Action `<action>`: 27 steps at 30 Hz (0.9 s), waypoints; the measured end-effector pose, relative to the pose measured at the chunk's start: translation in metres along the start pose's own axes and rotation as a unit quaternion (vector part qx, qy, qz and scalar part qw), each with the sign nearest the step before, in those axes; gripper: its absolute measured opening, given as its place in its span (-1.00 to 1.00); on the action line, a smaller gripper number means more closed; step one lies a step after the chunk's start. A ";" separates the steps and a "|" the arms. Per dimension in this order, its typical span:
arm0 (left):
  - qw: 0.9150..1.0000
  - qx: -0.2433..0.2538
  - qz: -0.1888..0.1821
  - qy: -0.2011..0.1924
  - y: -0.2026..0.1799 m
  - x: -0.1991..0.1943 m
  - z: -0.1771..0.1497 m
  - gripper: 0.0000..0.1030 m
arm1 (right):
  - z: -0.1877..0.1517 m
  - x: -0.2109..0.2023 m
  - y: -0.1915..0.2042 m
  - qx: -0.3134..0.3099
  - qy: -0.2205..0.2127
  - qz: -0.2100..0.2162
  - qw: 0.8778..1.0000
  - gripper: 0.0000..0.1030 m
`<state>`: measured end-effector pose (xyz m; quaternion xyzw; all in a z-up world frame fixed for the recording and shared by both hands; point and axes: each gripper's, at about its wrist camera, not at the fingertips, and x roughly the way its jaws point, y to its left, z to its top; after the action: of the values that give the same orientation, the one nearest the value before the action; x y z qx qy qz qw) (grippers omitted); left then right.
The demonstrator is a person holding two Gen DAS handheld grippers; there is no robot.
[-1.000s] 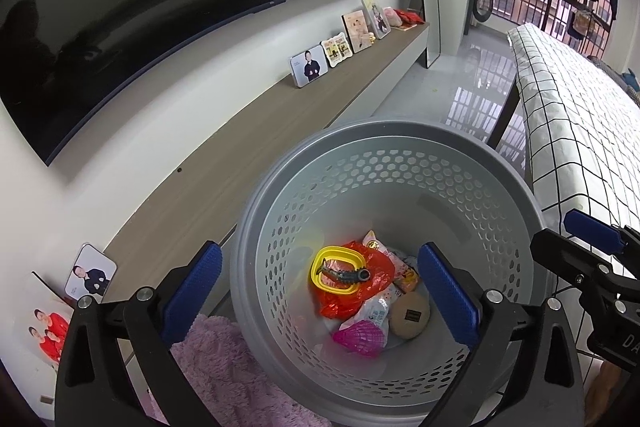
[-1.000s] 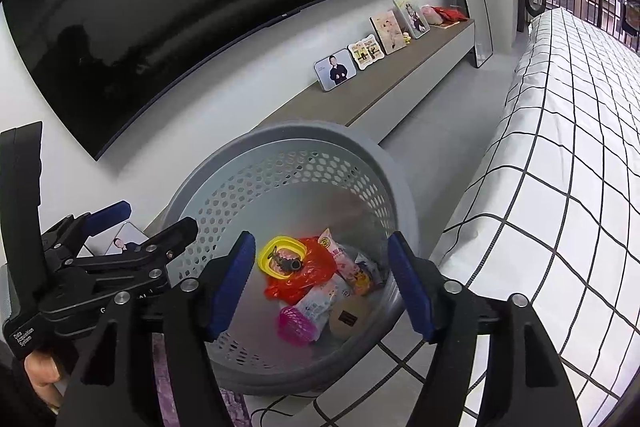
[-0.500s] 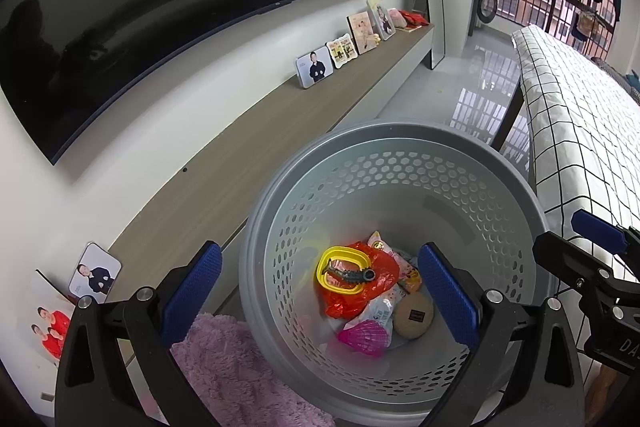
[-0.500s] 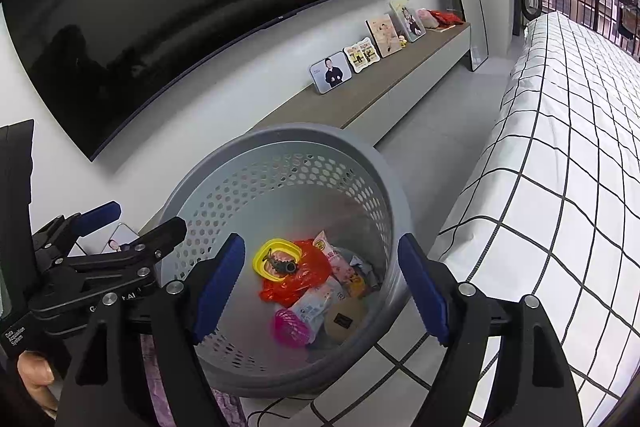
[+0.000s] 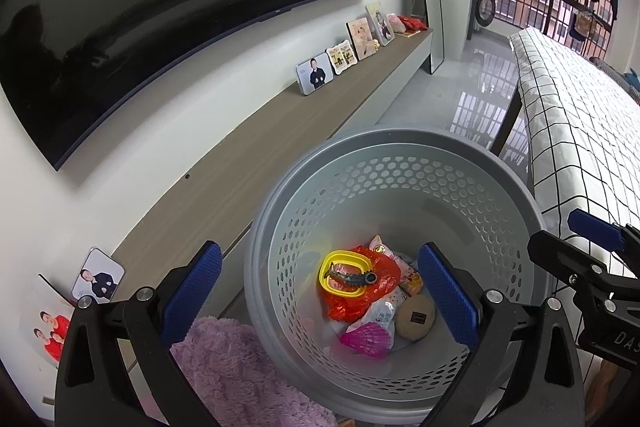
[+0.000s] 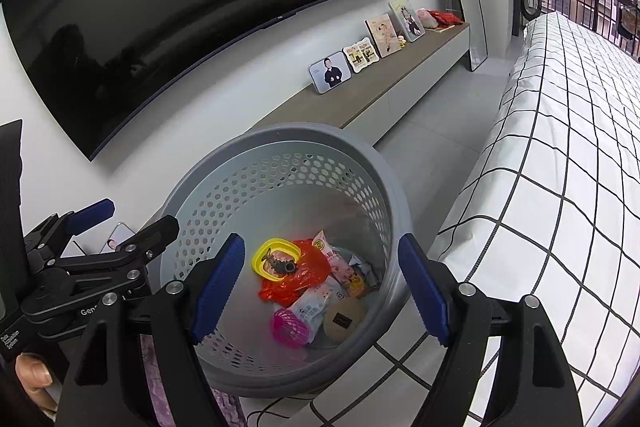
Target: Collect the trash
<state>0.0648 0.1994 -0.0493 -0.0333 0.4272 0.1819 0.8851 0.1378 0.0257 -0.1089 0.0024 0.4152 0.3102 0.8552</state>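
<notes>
**Hovering over a grey bin of trash**

Sitting low in the centre of both frames, the perforated grey basket (image 5: pixel 400 163) holds a yellow ring-shaped lid (image 5: pixel 345 277) on a red plastic bag (image 5: pixel 360 297), a pink mesh ball (image 5: pixel 366 339), a round tan puck (image 5: pixel 415 315) and printed snack packets (image 6: pixel 320 301); their writing is unreadable. The left gripper (image 5: pixel 320 299) and right gripper (image 6: pixel 320 295) both gape wide, holding nothing.

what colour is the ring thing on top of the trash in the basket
Yellow. The ring lies on a red bag; the left wrist view shows it best.
</notes>
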 end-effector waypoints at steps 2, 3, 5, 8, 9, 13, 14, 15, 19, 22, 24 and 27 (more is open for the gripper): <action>1.000 -0.001 0.001 -0.001 0.000 -0.001 0.000 0.87 | 0.000 0.000 0.000 0.000 0.000 0.000 1.000 0.47; 1.000 -0.002 0.001 -0.001 0.001 -0.001 0.000 0.87 | 0.000 0.000 0.000 0.000 0.000 -0.001 1.000 0.47; 1.000 -0.003 0.002 -0.001 0.001 0.000 0.000 0.87 | 0.000 0.000 0.000 0.000 0.000 -0.001 1.000 0.47; 1.000 -0.003 0.004 0.003 0.000 0.002 -0.001 0.87 | 0.000 0.000 0.000 0.000 -0.001 -0.001 1.000 0.47; 1.000 -0.002 0.004 0.004 0.000 0.003 -0.001 0.87 | 0.000 0.000 0.000 0.000 -0.001 -0.001 1.000 0.47; 1.000 -0.001 0.002 0.006 0.000 0.005 -0.002 0.87 | 0.000 0.000 0.000 -0.001 0.000 -0.001 1.000 0.47; 1.000 -0.002 0.001 0.006 0.000 0.005 -0.002 0.87 | 0.000 0.000 0.000 -0.001 0.000 -0.001 1.000 0.47; 1.000 -0.002 0.001 0.007 0.000 0.005 -0.003 0.88 | 0.000 0.000 0.001 -0.001 0.000 -0.002 1.000 0.47; 1.000 -0.001 0.002 0.007 0.000 0.005 -0.003 0.87 | 0.000 0.000 0.001 -0.001 0.000 -0.002 1.000 0.47; 1.000 -0.002 0.001 0.007 0.000 0.005 -0.003 0.87 | 0.000 0.000 0.001 -0.002 0.000 -0.002 1.000 0.47; 1.000 -0.003 -0.001 0.008 0.000 0.006 -0.003 0.87 | 0.000 0.000 0.001 -0.002 0.000 -0.002 1.000 0.47; 1.000 -0.003 -0.003 0.008 -0.001 0.005 -0.004 0.87 | 0.000 0.000 0.001 -0.002 0.000 -0.002 1.000 0.47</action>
<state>0.0652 0.1986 -0.0559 -0.0389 0.4333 0.1800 0.8822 0.1373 0.0264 -0.1082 -0.0001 0.4150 0.3092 0.8556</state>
